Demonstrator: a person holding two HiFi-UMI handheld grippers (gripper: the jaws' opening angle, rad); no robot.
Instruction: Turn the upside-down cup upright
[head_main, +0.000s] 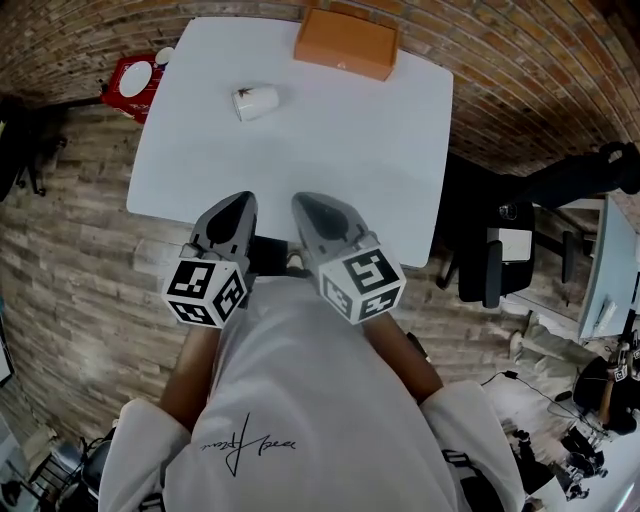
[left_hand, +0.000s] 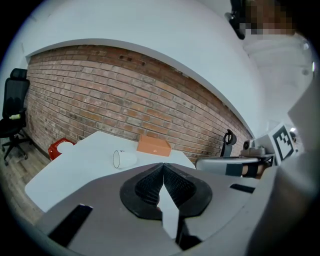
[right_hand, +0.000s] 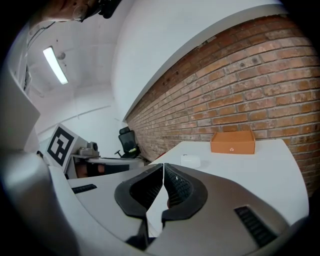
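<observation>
- Your left claw (left_hand: 163, 165) is clenched: the ribbed pads meet tip to tip, with nothing between them.
- Your right claw (right_hand: 163, 166) is pressed shut the same way and is empty.
- Both sit side by side at the near edge of the white tabletop (head_main: 350, 160). They point forward over it, with their marker cubes (head_main: 206, 291) turned up.
- Your forearms come out of a white shirt (head_main: 300, 400). Your elbows are tucked in and your hands are low and close together in front of your body.
- The cup (head_main: 255, 101) lies on its side on the far left part of the tabletop, mouth toward the left. It is well apart from both claws.
- An orange box (head_main: 346, 43) rests at the far edge, to the right of the cup and not touching it.
- A brick wall (left_hand: 125, 100) runs behind the tabletop, and the floor (head_main: 80, 250) is wood plank.
- A black chair (head_main: 490, 260) stands off the right side. A red item (head_main: 133, 85) sits by the far left corner.
</observation>
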